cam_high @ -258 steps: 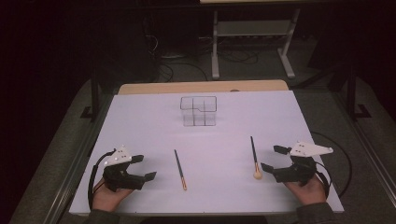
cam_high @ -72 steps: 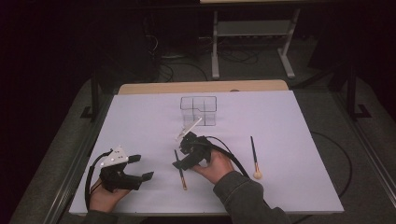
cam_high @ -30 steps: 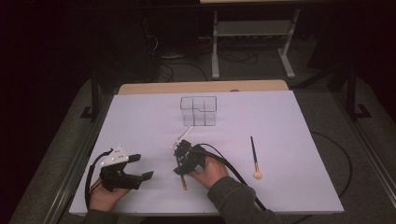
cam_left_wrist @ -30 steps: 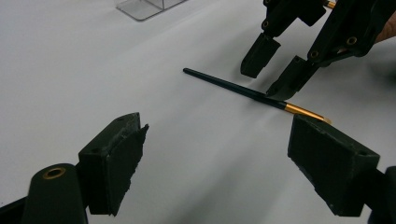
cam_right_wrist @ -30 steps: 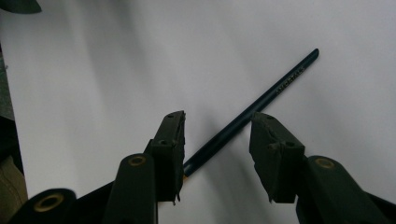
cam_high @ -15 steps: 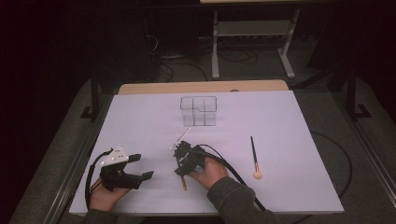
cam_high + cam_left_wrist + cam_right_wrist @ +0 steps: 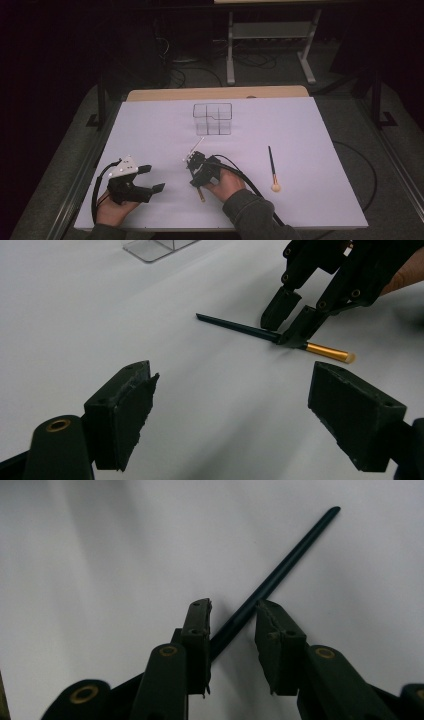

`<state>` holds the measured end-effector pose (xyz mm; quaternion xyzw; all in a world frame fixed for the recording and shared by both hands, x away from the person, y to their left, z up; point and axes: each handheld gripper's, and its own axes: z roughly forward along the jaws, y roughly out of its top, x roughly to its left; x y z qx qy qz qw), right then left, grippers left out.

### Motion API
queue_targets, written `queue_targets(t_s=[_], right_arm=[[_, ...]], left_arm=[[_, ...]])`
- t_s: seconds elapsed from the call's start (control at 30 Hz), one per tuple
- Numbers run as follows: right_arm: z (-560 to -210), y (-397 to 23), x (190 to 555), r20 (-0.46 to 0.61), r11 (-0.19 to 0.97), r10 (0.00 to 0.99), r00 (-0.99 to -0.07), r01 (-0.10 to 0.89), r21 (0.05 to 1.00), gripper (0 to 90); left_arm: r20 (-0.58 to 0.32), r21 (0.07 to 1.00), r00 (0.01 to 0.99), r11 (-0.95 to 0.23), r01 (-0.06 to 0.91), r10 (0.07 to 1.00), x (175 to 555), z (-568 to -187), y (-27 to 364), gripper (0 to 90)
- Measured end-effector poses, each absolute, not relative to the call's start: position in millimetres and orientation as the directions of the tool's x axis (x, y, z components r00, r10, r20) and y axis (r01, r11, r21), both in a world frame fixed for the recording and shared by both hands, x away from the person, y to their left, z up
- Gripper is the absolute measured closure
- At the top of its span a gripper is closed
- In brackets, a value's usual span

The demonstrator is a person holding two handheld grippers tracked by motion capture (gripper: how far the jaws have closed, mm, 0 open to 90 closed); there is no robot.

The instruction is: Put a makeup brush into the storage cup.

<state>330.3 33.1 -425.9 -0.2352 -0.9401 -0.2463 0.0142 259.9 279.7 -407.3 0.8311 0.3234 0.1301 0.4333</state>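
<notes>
A dark-handled brush (image 7: pixel 235 326) with a gold ferrule (image 7: pixel 325 351) lies flat on the white table (image 7: pixel 310 125), left of centre. My right gripper (image 7: pixel 196 180) is down over it, one jaw on each side of the handle (image 7: pixel 295 550). Those jaws have just been closing, and a gap still shows around the thin handle in the right gripper view (image 7: pixel 232 615). In the left gripper view the right gripper (image 7: pixel 289 329) touches the table at the handle. My left gripper (image 7: pixel 154 178) rests at the near left with its jaws wide apart (image 7: pixel 230 415) and nothing between them.
A second brush (image 7: pixel 271 167) with a round pale tip lies to the right of my right hand. A clear compartment box (image 7: pixel 213 119) stands at the far middle. The right gripper's cable trails back over the table's near edge.
My right hand came from the near right, past the second brush, over to the left brush and sank onto it. Over the last second it stayed put. The left gripper has not moved.
</notes>
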Motion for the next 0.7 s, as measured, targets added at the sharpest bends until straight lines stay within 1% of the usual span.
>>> queue_targets(t_s=[0.23,0.53,0.7], right_arm=[[-425.5,29.9,331.1,0.119,0.780,0.436,-0.892,0.440,0.444,73.8],[-425.8,31.0,330.3,0.077,0.794,0.430,-0.900,0.417,0.442,80.9],[-425.9,31.1,330.0,0.071,0.798,0.424,-0.903,0.410,0.442,81.4]], left_arm=[[-0.063,0.803,0.757,-0.418,0.426,0.650,260.2,-407.7,279.4,17.3],[-0.060,0.802,0.759,-0.421,0.423,0.648,260.0,-407.3,279.1,17.3],[-0.063,0.802,0.757,-0.419,0.426,0.650,260.3,-407.9,279.6,17.3]])
